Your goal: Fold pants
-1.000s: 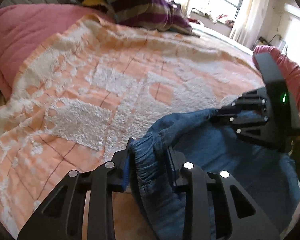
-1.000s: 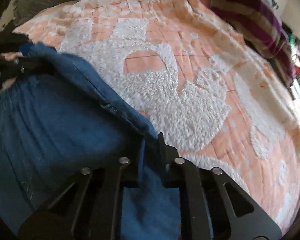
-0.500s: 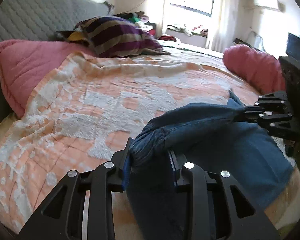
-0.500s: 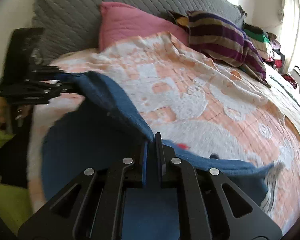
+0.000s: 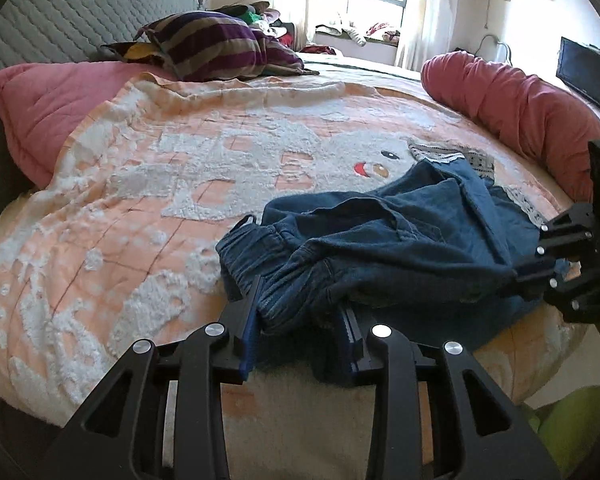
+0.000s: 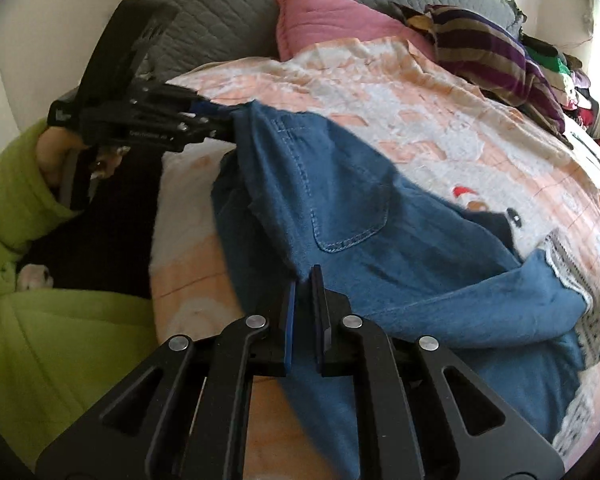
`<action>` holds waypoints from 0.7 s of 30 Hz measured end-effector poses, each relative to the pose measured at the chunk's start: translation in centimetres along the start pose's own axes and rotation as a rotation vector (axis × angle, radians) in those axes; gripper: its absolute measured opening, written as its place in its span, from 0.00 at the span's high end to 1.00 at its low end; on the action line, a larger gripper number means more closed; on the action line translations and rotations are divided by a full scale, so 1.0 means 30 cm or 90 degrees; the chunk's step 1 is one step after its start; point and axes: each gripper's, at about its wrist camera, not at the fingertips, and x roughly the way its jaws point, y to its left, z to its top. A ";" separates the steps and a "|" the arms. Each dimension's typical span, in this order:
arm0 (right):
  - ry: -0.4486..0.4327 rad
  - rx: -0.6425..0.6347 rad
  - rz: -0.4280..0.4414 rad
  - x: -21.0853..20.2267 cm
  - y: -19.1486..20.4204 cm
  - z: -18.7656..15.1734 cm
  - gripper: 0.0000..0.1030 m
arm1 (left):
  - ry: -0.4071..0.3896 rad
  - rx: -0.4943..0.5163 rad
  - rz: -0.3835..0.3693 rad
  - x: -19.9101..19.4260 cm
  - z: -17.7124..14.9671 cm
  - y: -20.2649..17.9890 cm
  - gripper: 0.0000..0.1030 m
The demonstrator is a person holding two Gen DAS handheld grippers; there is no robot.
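Blue denim pants (image 5: 400,240) lie bunched on the orange and white blanket (image 5: 180,160) near the bed's front edge. My left gripper (image 5: 300,320) has the gathered elastic waistband between its fingers; its jaws are opening, but the cloth still hangs taut from it. In the right wrist view the left gripper (image 6: 220,120) holds one corner of the pants (image 6: 340,200) up at the left. My right gripper (image 6: 303,292) is shut on the denim edge close below the back pocket. From the left wrist view the right gripper (image 5: 518,280) pinches the pants at the far right.
A pink pillow (image 5: 52,112), a striped pillow (image 5: 220,48) and a grey quilted headboard (image 5: 60,20) line the far side. A red rolled quilt (image 5: 520,104) lies at the right. Lace-edged patterned cloth (image 5: 448,156) shows beyond the pants. A green sleeve (image 6: 20,200) fills the left.
Both grippers have drawn back toward the bed's near edge, dragging the pants with them. The pants now lie lower and more bunched, stretched between the two grippers.
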 end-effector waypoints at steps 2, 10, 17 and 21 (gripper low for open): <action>0.007 0.003 -0.004 0.007 0.004 -0.016 0.97 | 0.004 0.000 0.001 -0.002 -0.006 -0.001 0.68; 0.027 -0.003 -0.007 0.035 0.032 -0.057 0.96 | 0.055 -0.024 0.019 0.015 -0.034 0.029 0.49; 0.006 0.014 0.006 0.032 0.040 -0.062 0.95 | 0.044 -0.107 0.032 -0.088 -0.053 0.102 0.46; 0.004 -0.009 -0.001 0.042 0.060 -0.063 0.94 | -0.018 -0.136 0.015 -0.188 -0.007 0.076 0.48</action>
